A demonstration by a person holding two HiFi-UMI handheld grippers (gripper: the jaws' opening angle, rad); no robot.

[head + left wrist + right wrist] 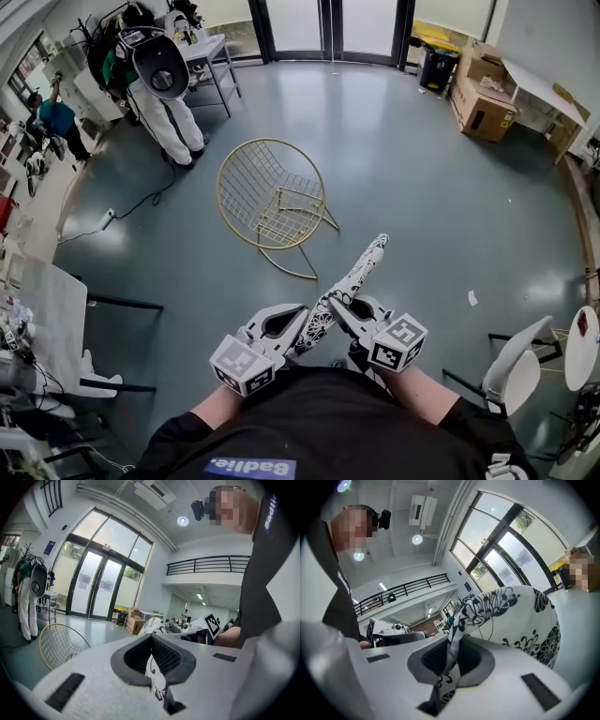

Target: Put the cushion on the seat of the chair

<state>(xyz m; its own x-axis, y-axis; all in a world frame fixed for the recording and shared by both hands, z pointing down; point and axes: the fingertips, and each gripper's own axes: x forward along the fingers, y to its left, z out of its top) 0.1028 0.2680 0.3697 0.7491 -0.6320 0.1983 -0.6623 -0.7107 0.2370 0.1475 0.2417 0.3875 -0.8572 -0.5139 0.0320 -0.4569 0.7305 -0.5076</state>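
The cushion (353,278), white with a black flower print, is held edge-on in the air between my two grippers and sticks out ahead of them. My left gripper (302,330) is shut on its near left edge, and the printed fabric (153,676) shows pinched between the dark pads. My right gripper (339,314) is shut on the other side, with the cushion (520,616) bulging out past its jaws. The gold wire chair (272,197) stands on the floor ahead and slightly left, its round seat bare. The same chair (58,645) appears low at left in the left gripper view.
A person in white overalls (169,112) stands at the back left beside a table (211,52). Cardboard boxes (483,98) sit at the back right. A white chair (516,370) is close at my right, and tables and chairs (56,328) line the left.
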